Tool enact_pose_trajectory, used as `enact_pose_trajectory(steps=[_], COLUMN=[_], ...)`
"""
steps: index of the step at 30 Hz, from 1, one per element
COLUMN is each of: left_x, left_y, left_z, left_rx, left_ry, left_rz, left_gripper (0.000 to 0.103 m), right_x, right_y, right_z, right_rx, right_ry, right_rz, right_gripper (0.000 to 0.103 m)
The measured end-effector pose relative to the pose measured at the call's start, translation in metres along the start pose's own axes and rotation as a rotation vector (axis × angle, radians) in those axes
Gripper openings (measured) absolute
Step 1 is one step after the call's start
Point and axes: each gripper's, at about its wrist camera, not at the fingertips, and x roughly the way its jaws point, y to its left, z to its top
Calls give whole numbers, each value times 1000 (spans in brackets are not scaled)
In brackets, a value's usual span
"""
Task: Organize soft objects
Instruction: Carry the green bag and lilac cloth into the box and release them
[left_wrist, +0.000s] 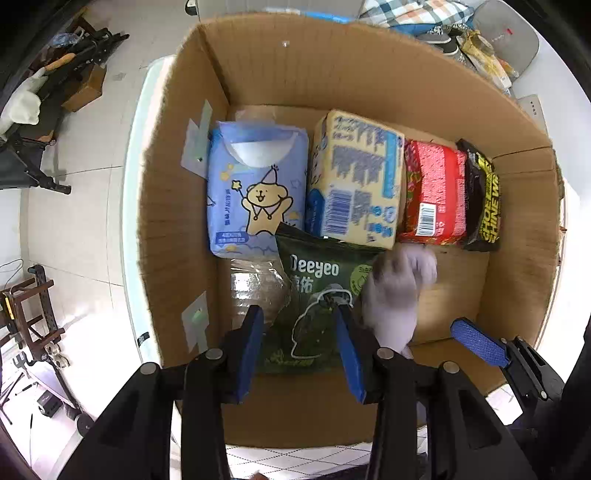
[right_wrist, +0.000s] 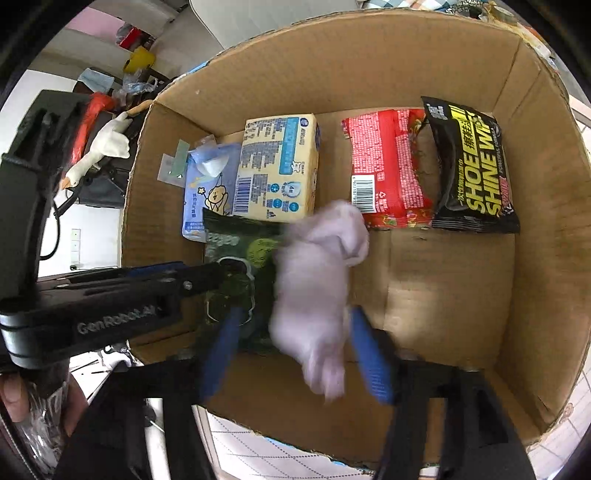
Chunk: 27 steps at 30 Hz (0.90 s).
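An open cardboard box (left_wrist: 258, 77) (right_wrist: 535, 184) holds a blue bear tissue pack (left_wrist: 255, 192) (right_wrist: 207, 192), a yellow pack (left_wrist: 354, 181) (right_wrist: 277, 166), a red pack (left_wrist: 432, 192) (right_wrist: 388, 166) and a black shoe-wipes pack (left_wrist: 480, 199) (right_wrist: 476, 170) in a row at the far side. My left gripper (left_wrist: 299, 328) is open around a dark green Deeyeo pack (left_wrist: 317, 295) (right_wrist: 236, 258) lying on the box floor. My right gripper (right_wrist: 295, 350) is open; a blurred pale lilac soft toy (right_wrist: 317, 288) (left_wrist: 395, 295) sits between its fingers, loose, over the box floor.
The box stands on a white surface (left_wrist: 136, 147). A white plush goose (right_wrist: 103, 147) and dark stands lie to the left outside the box. Bare cardboard floor (right_wrist: 443, 288) lies at the box's near right. Checked cloth (left_wrist: 406, 14) and shoes lie beyond the box.
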Motion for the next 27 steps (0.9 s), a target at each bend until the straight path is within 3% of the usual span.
enact_pose_trajectory(steps=[4,10,12,14,17,22,24,27], left_x=[-19,-44,-50,-56,-59,-67,-72,-77], left_y=[-2,-2,-2,-2,-2,-12,-16,-22], left_z=[-6,-28,-36,-43,-56,-71,-77,-86], left_rx=[8,-3,-12,-29,-52,-53,-44,-34], left_ry=[-51,-142,-165,-195,-231,-277,-303,-340], left_rz=[16,28,26,21,47,55,84,107], left_gripper=[49,52,66,68,92,95,102,102], right_x=[-8,-30,-40,-51,-59,-80,-91,-103], right_y=[1,0,-4,-11,-14,-22,-22,-22], right_z=[-2,-13,-18,-26,-33,-46,-52,-58], right_rx=[-12,-49,-55,-56,-65,-76,-88,-98], right_ry=[-14,-45,-58,-63,-76,-98,-130,-169], right_rz=[-27,-107,-139,-147,-184,-200,-236,-268], right_gripper=[77,77,77,77,77,92,101,103])
